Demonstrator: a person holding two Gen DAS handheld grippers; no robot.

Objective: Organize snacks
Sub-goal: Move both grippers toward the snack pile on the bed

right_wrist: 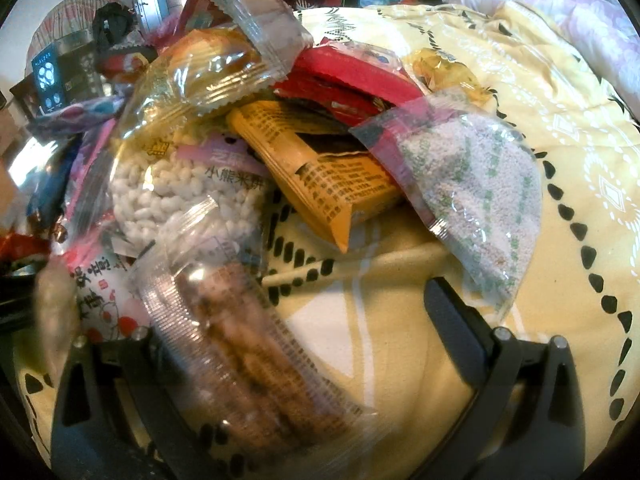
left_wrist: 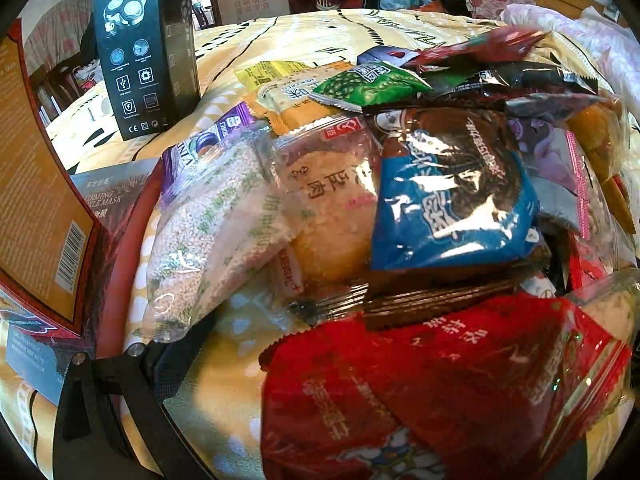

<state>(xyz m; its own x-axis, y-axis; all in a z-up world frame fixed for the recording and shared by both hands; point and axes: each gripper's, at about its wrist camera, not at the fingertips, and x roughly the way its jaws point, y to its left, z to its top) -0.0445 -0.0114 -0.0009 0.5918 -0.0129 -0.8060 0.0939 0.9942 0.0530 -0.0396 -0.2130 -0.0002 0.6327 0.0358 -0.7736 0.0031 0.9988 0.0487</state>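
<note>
Roughly centered on the yellow patterned bedspread (right_wrist: pixel 540 128), snack pile (left_wrist: pixel 400 184) sits heaped, red packet (left_wrist: pixel 440 392) nearest left cam, black shaver box (left_wrist: pixel 140 52) upright beyond it at far left. Right claw (right_wrist: pixel 288 320) spread wide, clear-wrapped brown biscuit pack (right_wrist: pixel 240 344) lying w/in the gap against left finger, not pinched. Left claw (left_wrist: pixel 280 360): only one finger visible, red packet hides the rest — can't tell its state.

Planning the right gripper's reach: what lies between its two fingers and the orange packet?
In the right wrist view, bare yellow bedspread lies between the right gripper and the orange packet.
</note>
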